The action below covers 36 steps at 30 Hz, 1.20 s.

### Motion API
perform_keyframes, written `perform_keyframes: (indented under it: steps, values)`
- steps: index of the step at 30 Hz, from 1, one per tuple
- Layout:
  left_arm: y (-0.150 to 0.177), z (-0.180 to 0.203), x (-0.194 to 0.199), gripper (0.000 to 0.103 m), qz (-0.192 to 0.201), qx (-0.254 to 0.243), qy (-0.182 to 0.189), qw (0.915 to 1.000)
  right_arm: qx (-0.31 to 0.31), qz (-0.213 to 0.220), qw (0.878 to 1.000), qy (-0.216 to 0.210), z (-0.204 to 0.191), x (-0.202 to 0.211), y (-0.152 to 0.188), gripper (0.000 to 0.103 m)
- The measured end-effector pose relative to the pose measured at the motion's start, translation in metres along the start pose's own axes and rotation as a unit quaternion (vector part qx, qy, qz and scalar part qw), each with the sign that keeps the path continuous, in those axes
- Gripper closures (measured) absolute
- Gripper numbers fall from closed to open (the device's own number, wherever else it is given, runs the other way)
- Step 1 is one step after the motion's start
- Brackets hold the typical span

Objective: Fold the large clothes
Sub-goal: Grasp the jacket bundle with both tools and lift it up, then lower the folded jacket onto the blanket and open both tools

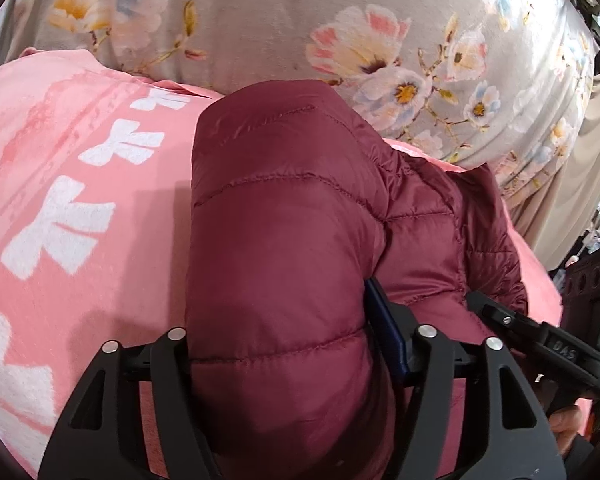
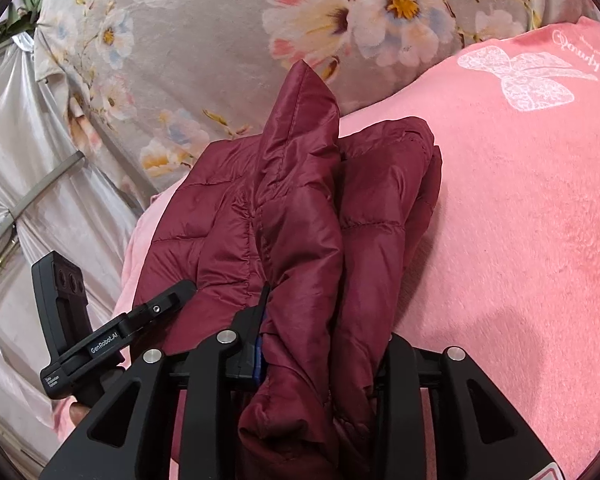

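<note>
A maroon quilted puffer jacket point(image 1: 284, 216) lies bunched on a pink blanket point(image 1: 60, 184). My left gripper point(image 1: 284, 344) is shut on a thick fold of the jacket, which bulges between its fingers and hides the fingertips. In the right wrist view the jacket point(image 2: 300, 208) stands up in ridged folds, and my right gripper point(image 2: 320, 344) is shut on a bundle of it. The right gripper's body also shows in the left wrist view point(image 1: 540, 340), at the jacket's right edge. The left gripper shows in the right wrist view point(image 2: 112, 336), at the jacket's left edge.
A grey floral bedsheet point(image 1: 300, 20) lies beyond the pink blanket point(image 2: 520, 220), which carries white bow prints. Shiny grey fabric and a metal bar point(image 2: 44, 188) are at the left of the right wrist view. Dark clutter point(image 1: 596, 280) sits at the far right of the left wrist view.
</note>
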<state>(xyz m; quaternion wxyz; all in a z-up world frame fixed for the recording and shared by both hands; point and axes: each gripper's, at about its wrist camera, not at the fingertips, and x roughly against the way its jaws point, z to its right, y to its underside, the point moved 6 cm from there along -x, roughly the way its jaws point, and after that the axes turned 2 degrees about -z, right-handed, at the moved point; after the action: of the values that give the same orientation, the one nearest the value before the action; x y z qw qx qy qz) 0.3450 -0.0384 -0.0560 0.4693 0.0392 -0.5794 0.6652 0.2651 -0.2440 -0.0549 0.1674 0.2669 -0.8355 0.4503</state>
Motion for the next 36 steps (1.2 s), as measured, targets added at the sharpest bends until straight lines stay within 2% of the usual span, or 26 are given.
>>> perform_keyframes:
  steps: [3,5,8,11,16,17,19,21,23,26,31,36]
  values:
    - [-0.001,0.001,0.0,0.031,0.002,-0.004,-0.024,0.9997,0.007,-0.005,1.0,0.02,-0.001,-0.004,0.002,0.064]
    - [-0.002,-0.002,0.001,0.018,0.01,-0.002,-0.059,0.9982,0.006,-0.01,0.999,0.03,0.0,-0.006,0.003,0.06]
    - [-0.002,-0.008,0.005,0.006,0.021,0.006,-0.105,0.9942,0.001,-0.012,0.999,0.049,0.002,-0.008,0.004,0.053]
    - [-0.002,-0.012,0.012,0.005,0.032,0.012,-0.143,0.9891,-0.009,0.005,0.998,0.066,0.007,0.0,0.003,0.048]
    - [0.009,-0.02,0.036,0.005,0.037,0.043,-0.177,0.9825,-0.07,0.08,0.988,0.108,0.029,0.047,0.009,0.043]
    - [0.014,-0.023,0.046,0.005,0.04,0.056,-0.184,0.9806,-0.077,0.098,0.985,0.121,0.031,0.063,0.012,0.045]
    - [0.02,-0.025,0.063,0.005,0.047,0.068,-0.208,0.9746,-0.051,0.116,0.983,0.134,0.022,0.083,0.016,0.059]
    - [0.02,-0.015,0.079,0.005,0.055,0.053,-0.235,0.969,0.007,0.122,0.982,0.145,0.0,0.094,0.02,0.075]
    - [0.018,0.001,0.088,0.005,0.062,0.033,-0.241,0.968,0.055,0.117,0.981,0.142,-0.024,0.094,0.023,0.087]
    - [0.017,0.024,0.08,0.005,0.046,0.018,-0.21,0.9764,0.093,0.095,0.981,0.138,-0.045,0.077,0.028,0.092]
    - [0.029,0.028,0.056,0.006,0.024,0.005,-0.235,0.9717,0.097,0.038,0.981,0.163,-0.036,0.04,0.043,0.095]
    - [0.042,0.021,0.043,0.005,0.019,0.016,-0.23,0.9728,0.059,-0.003,0.986,0.154,-0.018,0.027,0.047,0.099]
